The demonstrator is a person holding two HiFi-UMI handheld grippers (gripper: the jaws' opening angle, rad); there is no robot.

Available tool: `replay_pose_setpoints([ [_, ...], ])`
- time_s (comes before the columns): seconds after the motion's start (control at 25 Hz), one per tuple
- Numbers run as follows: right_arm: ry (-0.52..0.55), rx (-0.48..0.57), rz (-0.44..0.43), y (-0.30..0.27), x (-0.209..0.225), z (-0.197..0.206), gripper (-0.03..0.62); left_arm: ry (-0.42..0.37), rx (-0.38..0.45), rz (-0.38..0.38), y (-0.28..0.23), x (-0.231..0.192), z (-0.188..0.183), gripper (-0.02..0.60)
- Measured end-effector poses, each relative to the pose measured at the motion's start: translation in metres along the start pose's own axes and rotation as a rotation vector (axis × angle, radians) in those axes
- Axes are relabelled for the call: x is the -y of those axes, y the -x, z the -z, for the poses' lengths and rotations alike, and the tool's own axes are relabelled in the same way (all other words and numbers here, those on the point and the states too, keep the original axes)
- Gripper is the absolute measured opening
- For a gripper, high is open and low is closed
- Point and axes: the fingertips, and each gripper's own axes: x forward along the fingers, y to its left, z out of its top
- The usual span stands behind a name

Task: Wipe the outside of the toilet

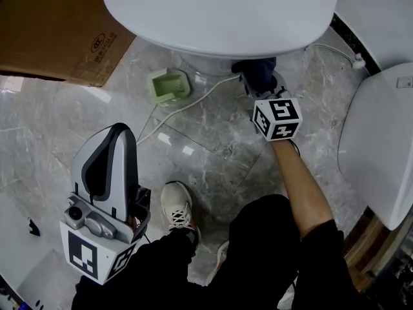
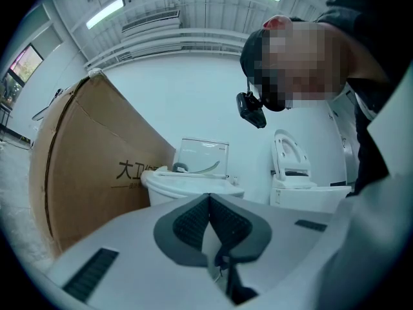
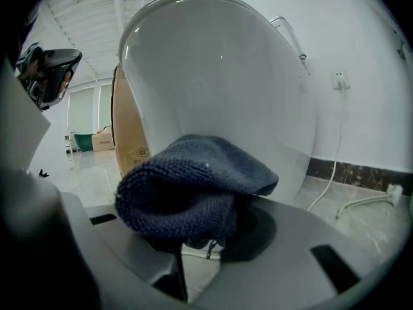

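A white toilet (image 1: 222, 11) fills the top of the head view; its bowl (image 3: 219, 95) looms close in the right gripper view. My right gripper (image 1: 259, 77) is low beside the toilet's base, shut on a dark blue knitted cloth (image 3: 193, 186) that lies against the bowl's lower outside. The same cloth (image 1: 257, 70) shows as a dark bundle under the bowl's rim. My left gripper (image 1: 119, 141) hangs at the lower left, away from the toilet, its pads (image 2: 222, 225) pressed together with nothing between them.
A cardboard box (image 1: 55, 31) stands at the upper left. A green holder (image 1: 169, 86) and a white cable (image 1: 193, 102) lie on the marble floor by the toilet's base. Another white toilet (image 1: 381, 141) stands at the right. My shoe (image 1: 177, 212) is near the middle.
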Motion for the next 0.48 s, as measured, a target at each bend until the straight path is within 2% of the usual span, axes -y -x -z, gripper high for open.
replay_pose_setpoints([
  [0.48, -0.033, -0.083, 0.003, -0.02, 0.003, 0.044, 0.1, 0.016, -0.027, 0.007, -0.005, -0.004, 0.011, 0.011],
])
